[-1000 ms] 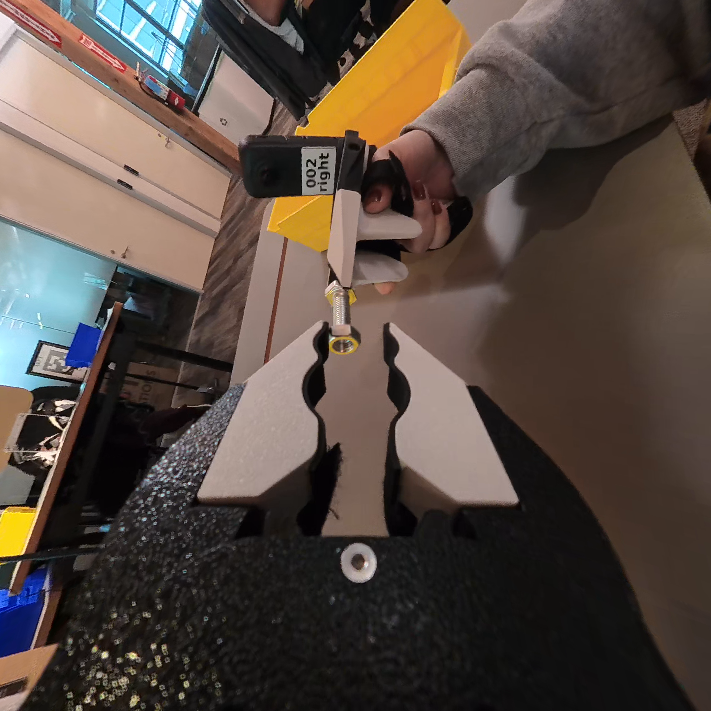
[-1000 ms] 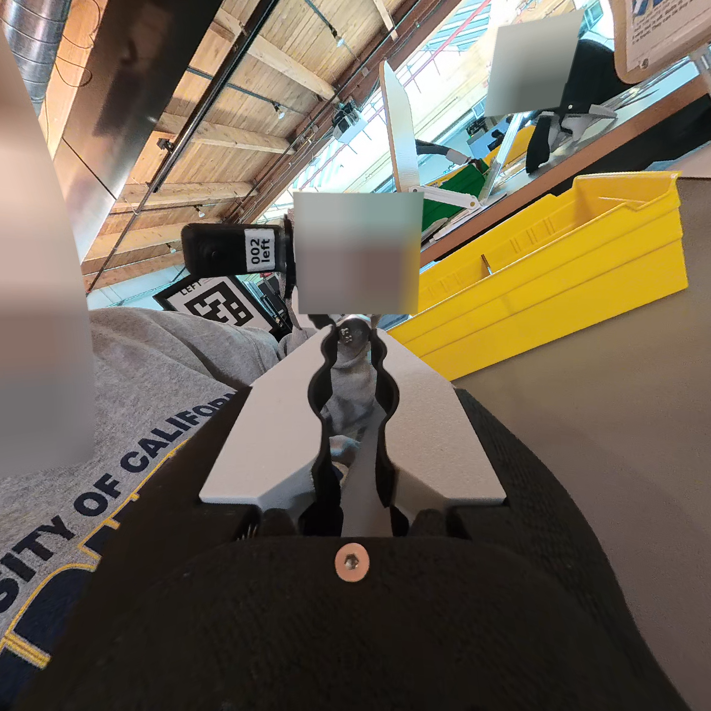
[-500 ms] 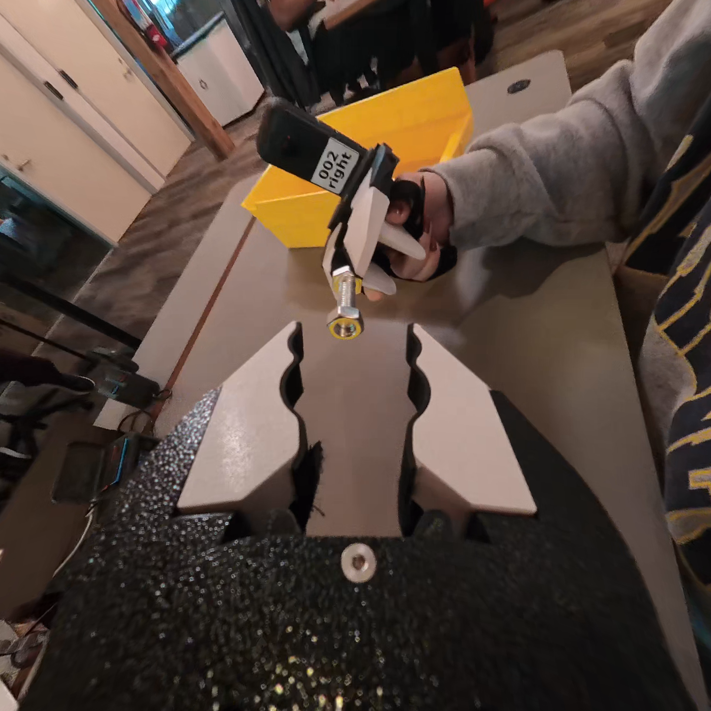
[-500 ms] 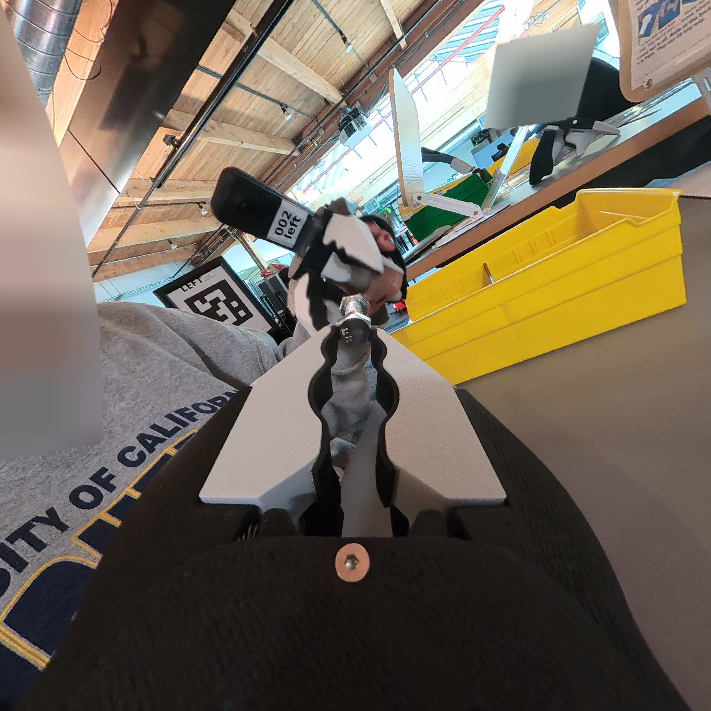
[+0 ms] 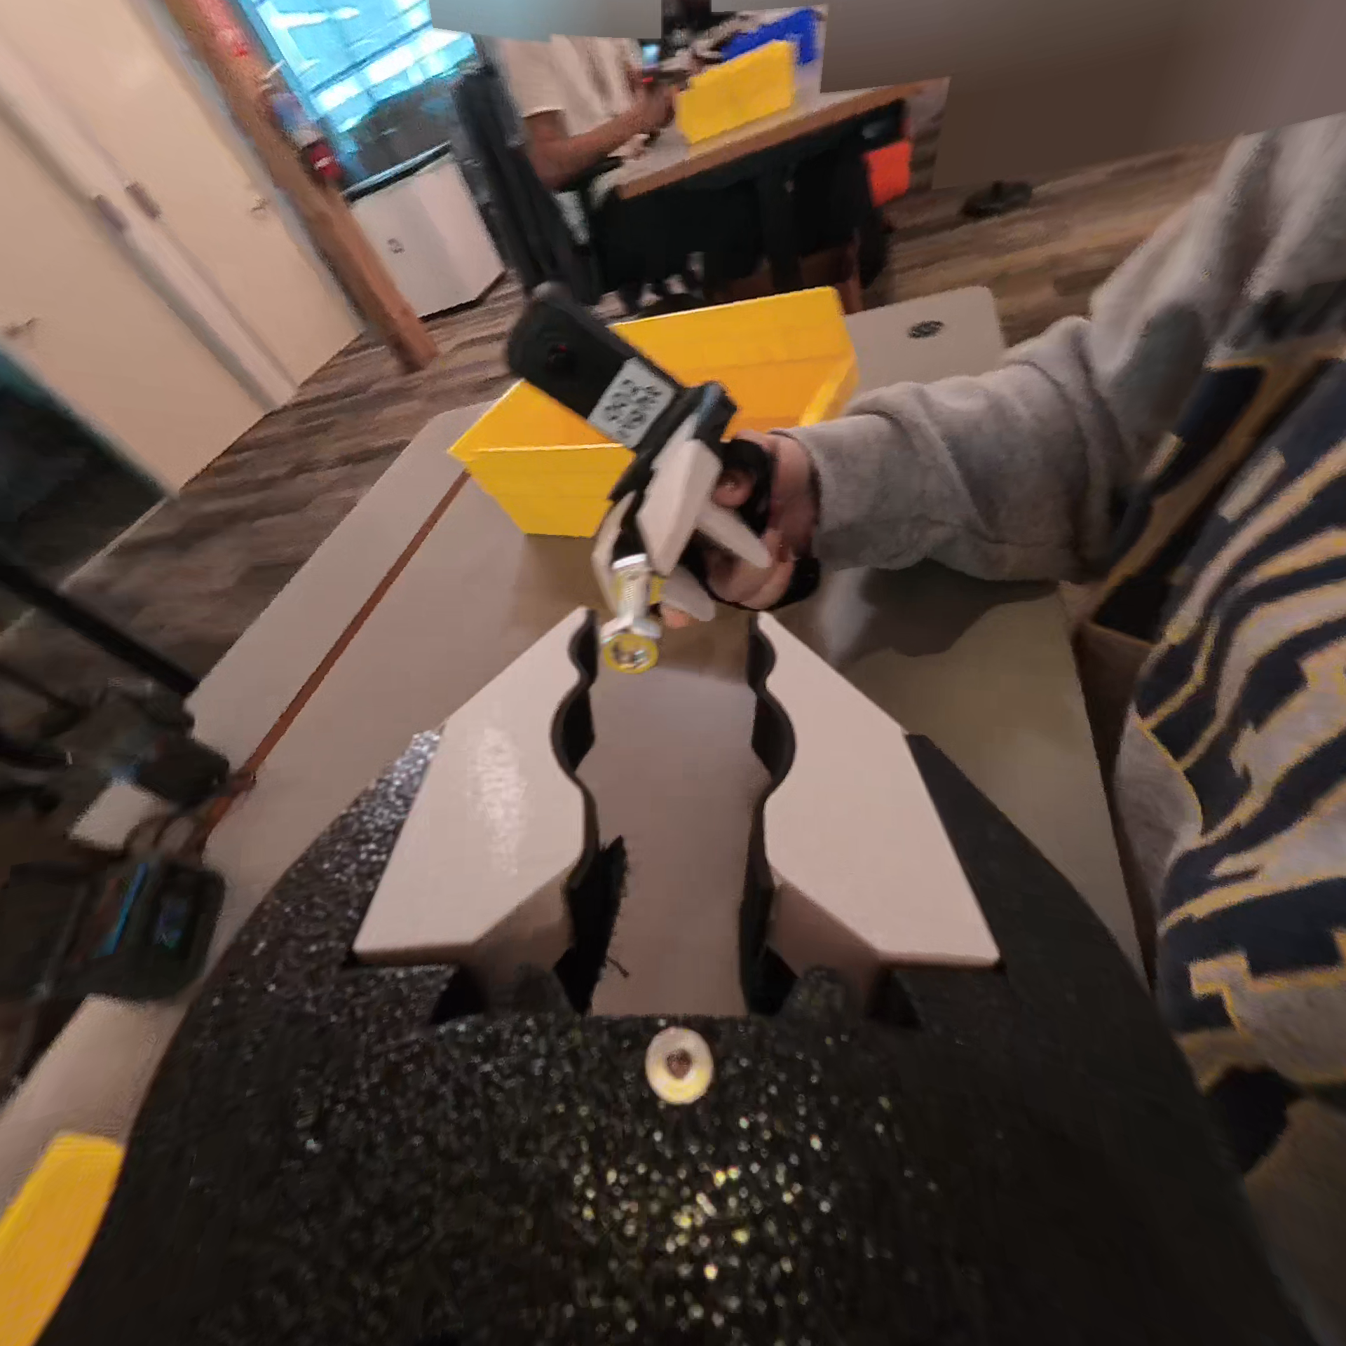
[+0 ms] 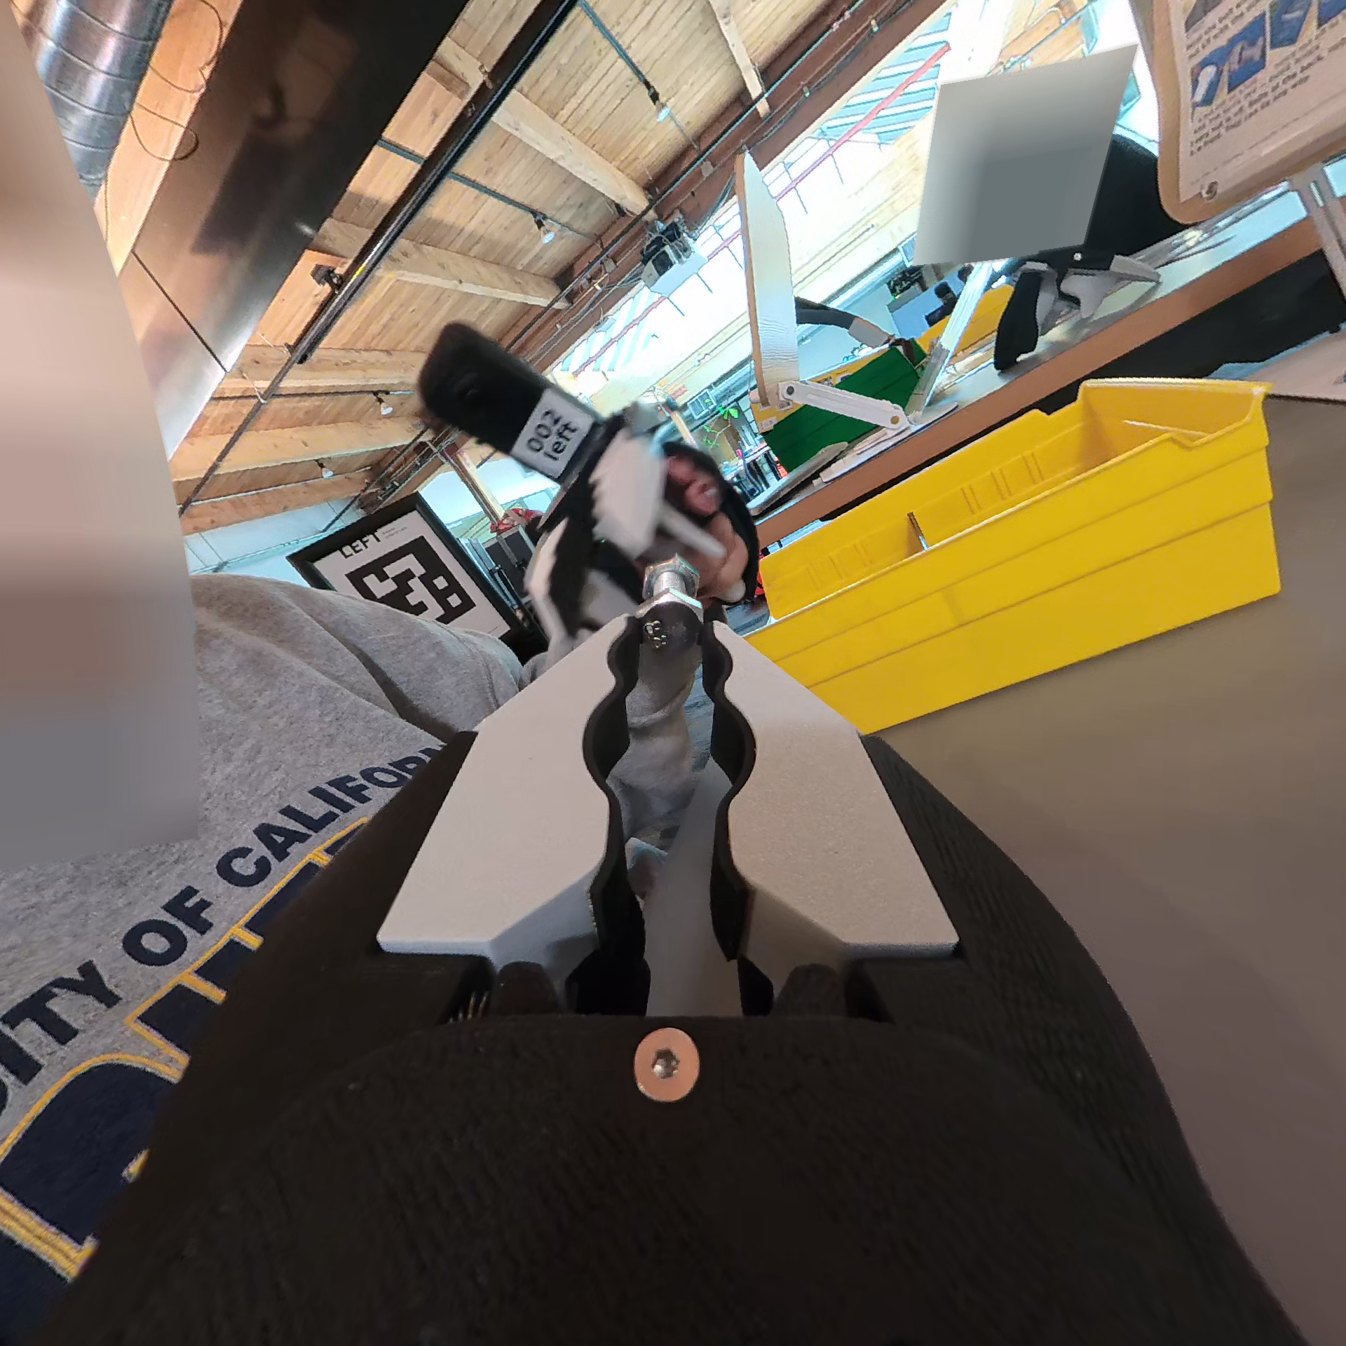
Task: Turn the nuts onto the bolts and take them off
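My right gripper (image 6: 668,628) is shut on the head of a silver bolt (image 6: 666,632) and holds it in the air, with the shaft pointing away from me. A nut (image 5: 630,652) with a yellow ring sits at the far end of the shaft. My left gripper (image 5: 670,637) is open and empty. The nut sits at the mouth of its jaws, close to the left fingertip (image 5: 579,641); I cannot tell whether they touch. In the right wrist view the left gripper (image 6: 604,561) is blurred behind the bolt.
A yellow bin (image 5: 539,488) stands on the grey table (image 5: 947,692) beyond the grippers; it also shows in the right wrist view (image 6: 1020,568). The person's grey sleeve (image 5: 983,466) reaches in from the right. Another table with a yellow bin stands far behind. The tips of one gripper are about 4 centimeters away from the tips of the other.
My left gripper has opened wider, rolled round and tilted up, so the room now shows behind. The right gripper has kept its hold on the bolt and barely moved.
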The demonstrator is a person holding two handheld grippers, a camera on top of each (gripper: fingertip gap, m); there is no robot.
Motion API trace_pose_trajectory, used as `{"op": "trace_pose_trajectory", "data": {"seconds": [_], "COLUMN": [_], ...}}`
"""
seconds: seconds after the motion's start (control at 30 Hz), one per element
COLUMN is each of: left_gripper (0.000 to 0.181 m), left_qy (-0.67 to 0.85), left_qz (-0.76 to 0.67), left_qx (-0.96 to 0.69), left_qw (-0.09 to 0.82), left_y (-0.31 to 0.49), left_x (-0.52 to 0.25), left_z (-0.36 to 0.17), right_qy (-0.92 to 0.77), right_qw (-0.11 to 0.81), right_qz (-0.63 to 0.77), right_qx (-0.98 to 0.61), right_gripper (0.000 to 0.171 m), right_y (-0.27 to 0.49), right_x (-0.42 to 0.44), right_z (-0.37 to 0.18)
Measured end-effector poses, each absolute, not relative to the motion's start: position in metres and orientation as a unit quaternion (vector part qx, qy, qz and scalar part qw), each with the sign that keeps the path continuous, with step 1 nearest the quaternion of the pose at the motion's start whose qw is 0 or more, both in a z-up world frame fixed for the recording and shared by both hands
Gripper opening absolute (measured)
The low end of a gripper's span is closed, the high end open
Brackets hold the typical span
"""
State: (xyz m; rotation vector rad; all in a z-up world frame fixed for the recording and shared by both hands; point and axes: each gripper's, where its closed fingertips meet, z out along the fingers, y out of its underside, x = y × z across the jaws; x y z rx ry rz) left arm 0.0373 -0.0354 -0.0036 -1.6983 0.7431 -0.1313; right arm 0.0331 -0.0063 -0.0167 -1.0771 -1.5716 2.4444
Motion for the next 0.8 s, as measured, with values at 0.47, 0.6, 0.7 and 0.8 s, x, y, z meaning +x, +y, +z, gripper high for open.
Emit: {"op": "trace_pose_trajectory", "data": {"seconds": [0.47, 0.6, 0.7, 0.8], "left_gripper": [0.069, 0.069, 0.073, 0.077], "left_qy": [0.214, 0.229, 0.223, 0.168], "left_qz": [-0.259, -0.259, -0.242, -0.19], "left_qx": [-0.786, -0.766, -0.757, -0.807], "left_qw": [0.519, 0.542, 0.565, 0.533], "left_y": [-0.031, -0.033, -0.033, -0.028], "left_x": [0.055, 0.058, 0.054, 0.032], "left_z": [-0.02, -0.007, 0.001, -0.021], "right_qy": [-0.521, -0.528, -0.528, -0.523], "right_qw": [0.047, 0.047, 0.049, 0.059], "right_qz": [0.783, 0.778, 0.778, 0.782], "right_qx": [-0.336, -0.338, -0.337, -0.334], "right_gripper": [0.015, 0.015, 0.015, 0.015], "right_y": [-0.009, -0.011, -0.011, -0.008], "right_x": [0.034, 0.033, 0.033, 0.033], "right_z": [-0.017, -0.02, -0.021, -0.017]}}
